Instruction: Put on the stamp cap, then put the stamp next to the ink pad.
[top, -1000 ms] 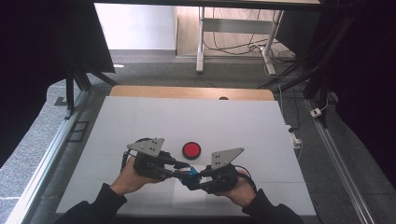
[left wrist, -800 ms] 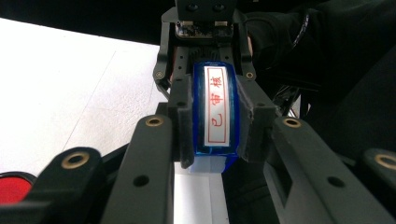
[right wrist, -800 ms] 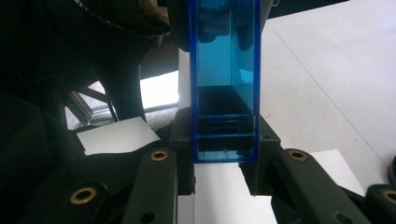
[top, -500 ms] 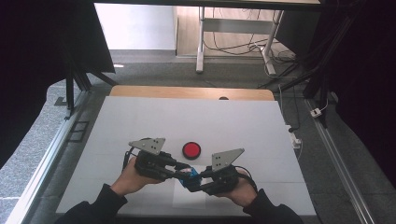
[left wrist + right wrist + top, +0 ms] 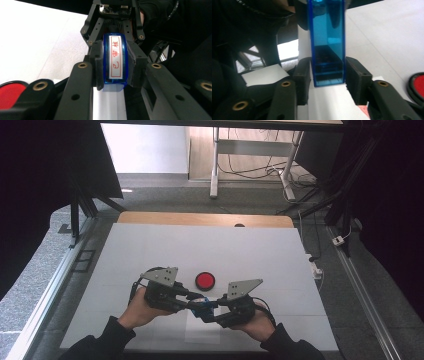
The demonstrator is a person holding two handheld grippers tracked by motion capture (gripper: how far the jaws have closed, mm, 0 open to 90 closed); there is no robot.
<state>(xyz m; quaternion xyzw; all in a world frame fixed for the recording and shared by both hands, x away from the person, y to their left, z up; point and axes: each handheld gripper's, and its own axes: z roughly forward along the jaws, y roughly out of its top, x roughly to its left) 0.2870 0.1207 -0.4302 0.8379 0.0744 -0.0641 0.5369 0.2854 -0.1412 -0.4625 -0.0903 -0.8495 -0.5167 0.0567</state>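
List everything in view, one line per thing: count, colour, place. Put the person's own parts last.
Stamp: one, blue translucent body with a white label in red characters, held between both grippers above the table's near middle.
Ink pad: one, red in a black round rim, on the table just beyond the grippers.
Paper sheet: one, white, flat on the table under the grippers.
Table: one, white top with a wooden far edge.
Left gripper: one, black, pads shut on the stamp.
Right gripper: one, black, jaws shut on the stamp's other end.
Hands: two, dark sleeves, at the near edge.
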